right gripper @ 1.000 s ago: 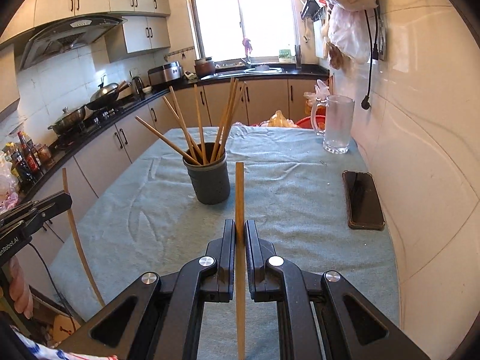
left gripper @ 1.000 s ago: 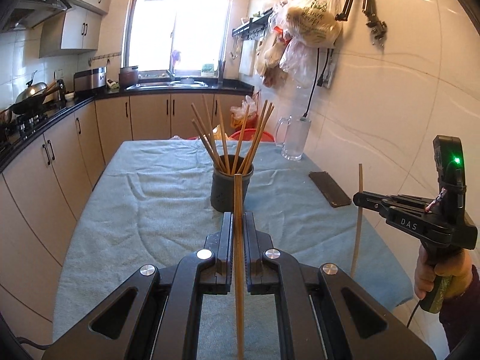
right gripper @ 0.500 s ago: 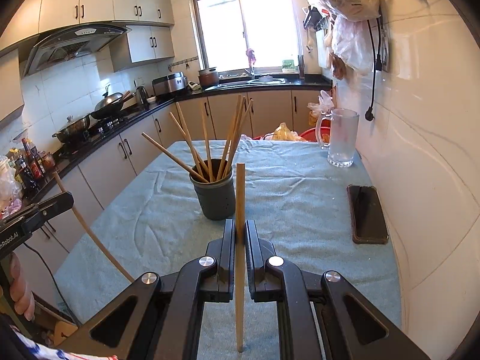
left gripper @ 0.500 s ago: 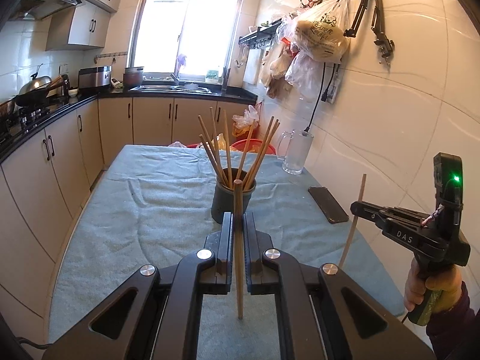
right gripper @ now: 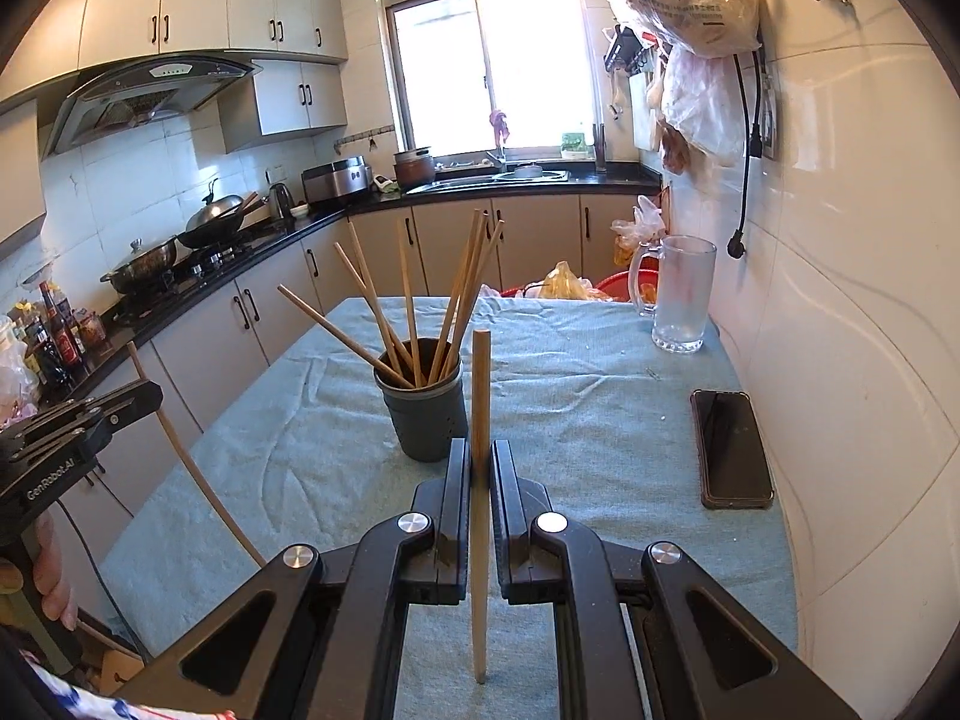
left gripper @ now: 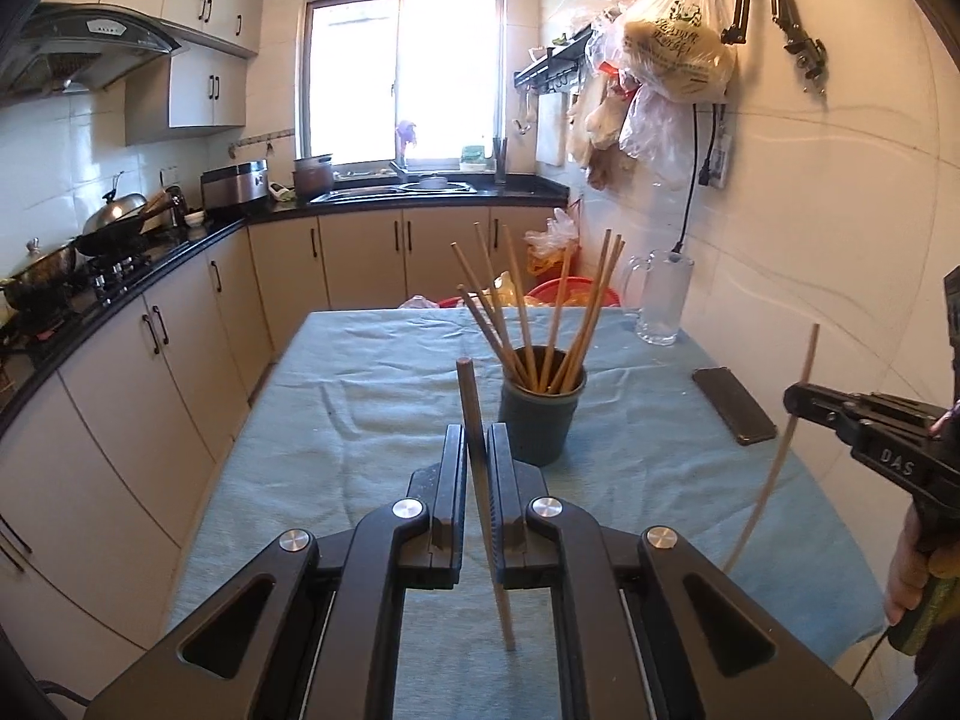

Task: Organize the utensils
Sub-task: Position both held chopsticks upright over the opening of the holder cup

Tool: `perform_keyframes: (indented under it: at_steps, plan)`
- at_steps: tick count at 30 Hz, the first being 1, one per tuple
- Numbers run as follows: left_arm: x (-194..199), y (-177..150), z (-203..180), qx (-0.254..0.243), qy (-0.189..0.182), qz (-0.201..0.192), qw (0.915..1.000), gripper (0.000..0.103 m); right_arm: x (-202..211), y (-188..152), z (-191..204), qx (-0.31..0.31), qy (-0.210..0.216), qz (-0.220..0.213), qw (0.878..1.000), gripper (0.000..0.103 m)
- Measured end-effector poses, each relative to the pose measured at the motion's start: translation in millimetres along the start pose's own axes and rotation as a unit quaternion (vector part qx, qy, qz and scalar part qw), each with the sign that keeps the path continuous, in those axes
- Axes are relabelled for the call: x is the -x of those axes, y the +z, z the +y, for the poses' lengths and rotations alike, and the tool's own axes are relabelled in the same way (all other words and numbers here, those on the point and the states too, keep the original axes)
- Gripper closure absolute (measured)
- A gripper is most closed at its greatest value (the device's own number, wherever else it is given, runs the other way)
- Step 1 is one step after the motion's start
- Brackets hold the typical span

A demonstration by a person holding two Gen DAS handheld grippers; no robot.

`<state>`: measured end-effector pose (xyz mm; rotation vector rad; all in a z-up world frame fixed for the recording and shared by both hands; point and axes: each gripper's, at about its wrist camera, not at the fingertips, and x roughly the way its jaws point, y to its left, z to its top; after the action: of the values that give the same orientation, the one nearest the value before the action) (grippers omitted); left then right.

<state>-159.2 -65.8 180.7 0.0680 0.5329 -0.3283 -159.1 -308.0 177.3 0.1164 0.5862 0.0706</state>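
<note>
A dark grey utensil cup [left gripper: 542, 414] holding several wooden chopsticks [left gripper: 521, 306] stands mid-table on the blue cloth [left gripper: 372, 396]; it also shows in the right wrist view [right gripper: 427, 414]. My left gripper [left gripper: 478, 438] is shut on one upright chopstick [left gripper: 480, 456], held just before and left of the cup. My right gripper [right gripper: 480, 453] is shut on another upright chopstick [right gripper: 480, 480], just before the cup's right side. Each gripper shows in the other's view, the right gripper [left gripper: 798, 399] at the table's right edge and the left gripper [right gripper: 147, 393] at its left.
A black phone [right gripper: 729, 450] lies at the table's right edge by the tiled wall. A glass mug [right gripper: 681, 294] stands at the far right corner. Kitchen cabinets and a stove counter [left gripper: 120, 264] run along the left. Bags [left gripper: 672, 42] hang on the wall.
Both grippers have risen and tilted upward with their chopsticks. The left view has swung left, so the cup now sits right of my left chopstick. Both stay shut.
</note>
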Motion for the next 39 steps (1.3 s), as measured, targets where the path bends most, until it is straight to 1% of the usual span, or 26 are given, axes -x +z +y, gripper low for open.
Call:
perform_keyframes:
  at_steps: [20, 31, 39]
  plan:
    - [1, -2, 3, 0.001, -0.001, 0.002, 1.0000, 0.097, 14, 3, 2, 0.000, 0.004, -0.008, 1.000, 0.096]
    - [14, -5, -3, -0.003, -0.003, -0.006, 1.0000, 0.097, 24, -1, 6, 0.003, 0.004, -0.019, 1.000, 0.096]
    - [17, -4, -6, -0.004, -0.004, -0.006, 1.0000, 0.097, 30, -2, 7, 0.002, 0.004, -0.024, 1.000, 0.096]
